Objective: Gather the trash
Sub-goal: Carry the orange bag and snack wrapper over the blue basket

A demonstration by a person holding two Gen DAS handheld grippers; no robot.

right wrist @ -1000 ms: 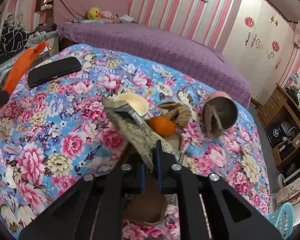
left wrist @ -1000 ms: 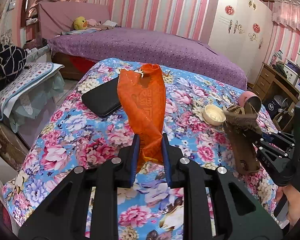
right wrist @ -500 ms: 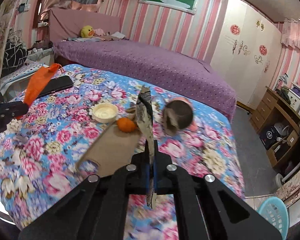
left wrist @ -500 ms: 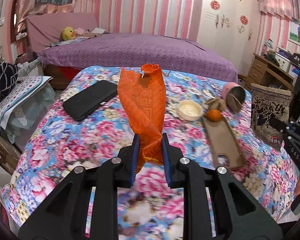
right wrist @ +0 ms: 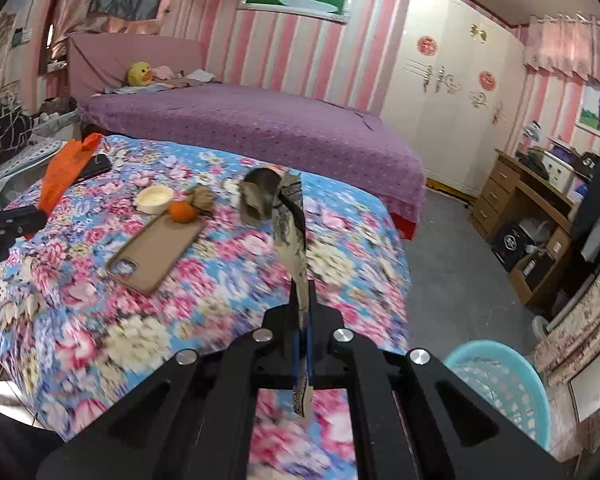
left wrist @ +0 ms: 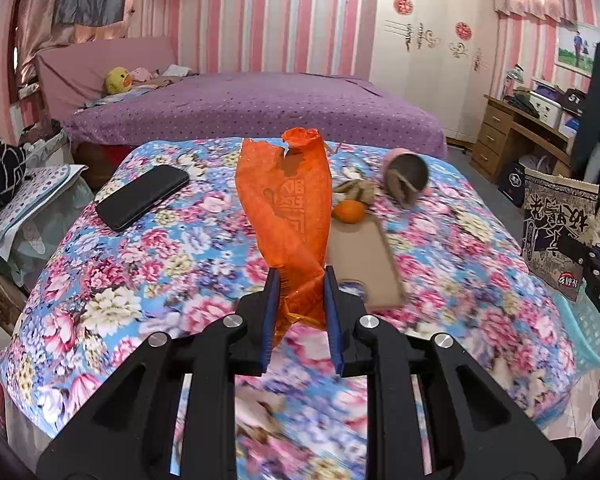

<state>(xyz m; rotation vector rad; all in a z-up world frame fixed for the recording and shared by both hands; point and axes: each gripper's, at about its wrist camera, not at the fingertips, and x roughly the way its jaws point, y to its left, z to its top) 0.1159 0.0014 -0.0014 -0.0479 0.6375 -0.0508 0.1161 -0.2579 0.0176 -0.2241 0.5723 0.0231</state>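
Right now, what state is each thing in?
orange wrapper: clamped upright in left gripper jaws
printed wrapper: pinched in right gripper jaws
black phone: flat on the bed
brown phone case: lying flat
orange: resting against the case
blue basket: on the floor

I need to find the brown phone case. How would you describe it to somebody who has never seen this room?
Find the floral bedspread in front of the purple bed. Near its middle lies the brown phone case, flat, its camera cut-out toward the viewer and an orange fruit at its far end. Unlike the black phone, it is tan and empty.
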